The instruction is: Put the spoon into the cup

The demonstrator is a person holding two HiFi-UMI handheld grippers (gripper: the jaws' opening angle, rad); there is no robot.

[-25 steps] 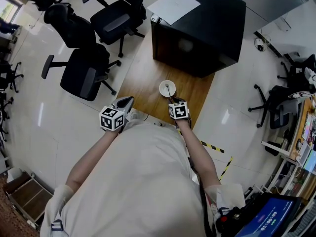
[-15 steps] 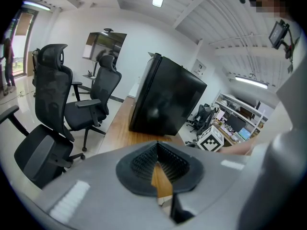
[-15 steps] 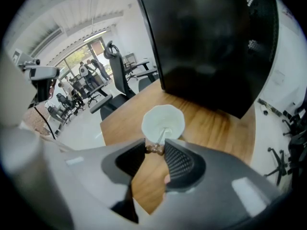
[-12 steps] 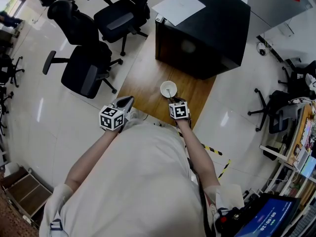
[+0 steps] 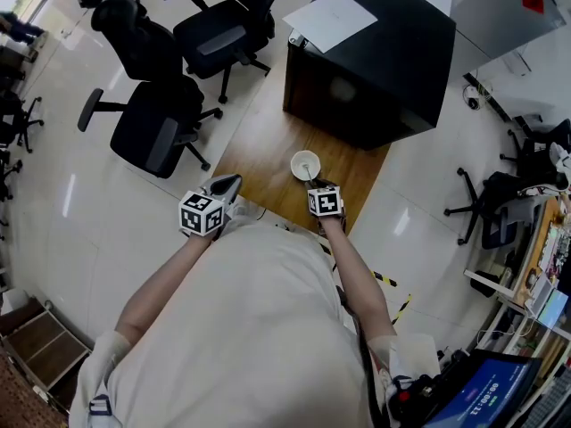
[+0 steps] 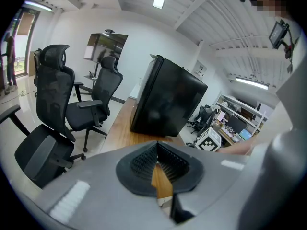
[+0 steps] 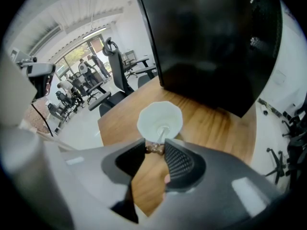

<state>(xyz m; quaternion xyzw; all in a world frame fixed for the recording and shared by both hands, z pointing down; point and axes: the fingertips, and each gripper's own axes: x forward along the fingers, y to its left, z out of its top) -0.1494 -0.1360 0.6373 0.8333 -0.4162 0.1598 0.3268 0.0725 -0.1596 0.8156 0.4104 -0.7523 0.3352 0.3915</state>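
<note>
The right gripper (image 7: 154, 146) pinches the brown end of the spoon (image 7: 161, 134) between its jaw tips. The spoon's other end sits in the white cup (image 7: 147, 121), just past the tips. The left gripper (image 6: 157, 146) is squeezed closed on nothing.

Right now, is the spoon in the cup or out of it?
In. The spoon rests inside the cup, stem leaning over the rim to the right gripper, which pinches its brown tip.
</note>
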